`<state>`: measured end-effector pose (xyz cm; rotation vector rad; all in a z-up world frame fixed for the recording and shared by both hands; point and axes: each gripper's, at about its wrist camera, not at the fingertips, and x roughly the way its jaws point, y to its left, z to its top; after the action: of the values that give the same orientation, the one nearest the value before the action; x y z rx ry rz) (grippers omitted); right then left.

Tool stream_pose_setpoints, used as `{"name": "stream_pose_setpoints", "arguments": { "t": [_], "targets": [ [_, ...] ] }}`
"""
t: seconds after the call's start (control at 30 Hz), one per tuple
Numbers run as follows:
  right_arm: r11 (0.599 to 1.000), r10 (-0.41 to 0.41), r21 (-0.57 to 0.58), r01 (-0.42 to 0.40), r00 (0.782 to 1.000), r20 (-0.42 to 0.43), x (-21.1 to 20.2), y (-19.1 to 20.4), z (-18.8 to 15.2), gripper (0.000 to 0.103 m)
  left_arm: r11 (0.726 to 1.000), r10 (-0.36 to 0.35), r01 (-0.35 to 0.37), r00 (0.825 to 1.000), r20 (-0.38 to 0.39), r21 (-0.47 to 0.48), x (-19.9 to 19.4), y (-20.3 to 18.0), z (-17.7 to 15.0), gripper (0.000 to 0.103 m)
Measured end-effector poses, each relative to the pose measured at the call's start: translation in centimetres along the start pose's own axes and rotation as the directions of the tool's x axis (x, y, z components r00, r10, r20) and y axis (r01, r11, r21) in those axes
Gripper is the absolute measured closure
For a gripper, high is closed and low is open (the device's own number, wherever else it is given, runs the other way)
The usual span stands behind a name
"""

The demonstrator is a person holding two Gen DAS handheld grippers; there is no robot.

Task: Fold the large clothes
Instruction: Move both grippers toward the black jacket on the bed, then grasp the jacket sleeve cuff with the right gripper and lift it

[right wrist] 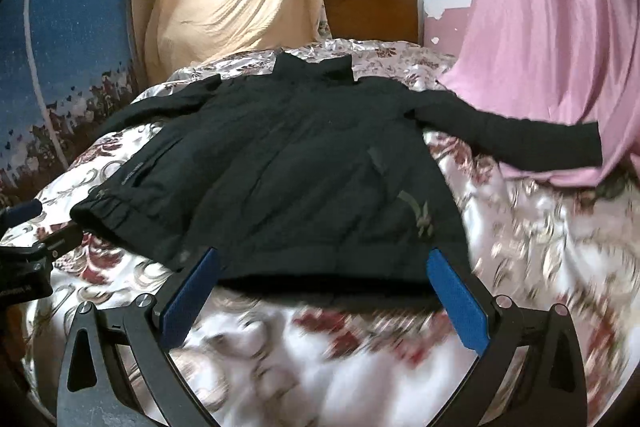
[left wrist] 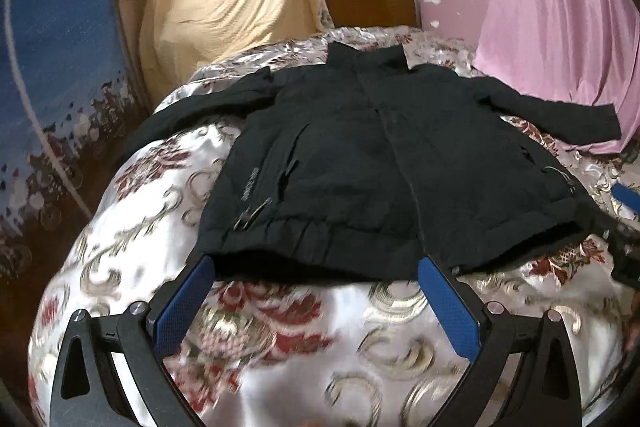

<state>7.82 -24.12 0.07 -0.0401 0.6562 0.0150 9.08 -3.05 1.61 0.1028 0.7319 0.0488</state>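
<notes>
Black jacket [left wrist: 360, 155] flat on floral bedspread [left wrist: 280, 347]

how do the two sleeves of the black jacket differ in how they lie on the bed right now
The jacket's picture-right sleeve stretches out nearly straight, and its cuff lies on the pink cloth. The picture-left sleeve slants down toward the bed's edge, and its cuff end is hidden in both views. The right one rests partly on the floral bedspread, partly on pink; the left only on the bedspread. Both are black and lie flat, unfolded.
</notes>
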Motion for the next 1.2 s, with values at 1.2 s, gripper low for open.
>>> {"name": "stream_pose_setpoints", "arguments": {
  "t": [1.2],
  "targets": [
    [0.737, -0.162, 0.650, 0.185, 0.982, -0.096, 18.0, -34.7, 7.6, 0.002, 0.958, -0.284, 0.287, 0.943, -0.172, -0.005, 37.6, -27.8, 26.8, 0.000]
  ]
}}
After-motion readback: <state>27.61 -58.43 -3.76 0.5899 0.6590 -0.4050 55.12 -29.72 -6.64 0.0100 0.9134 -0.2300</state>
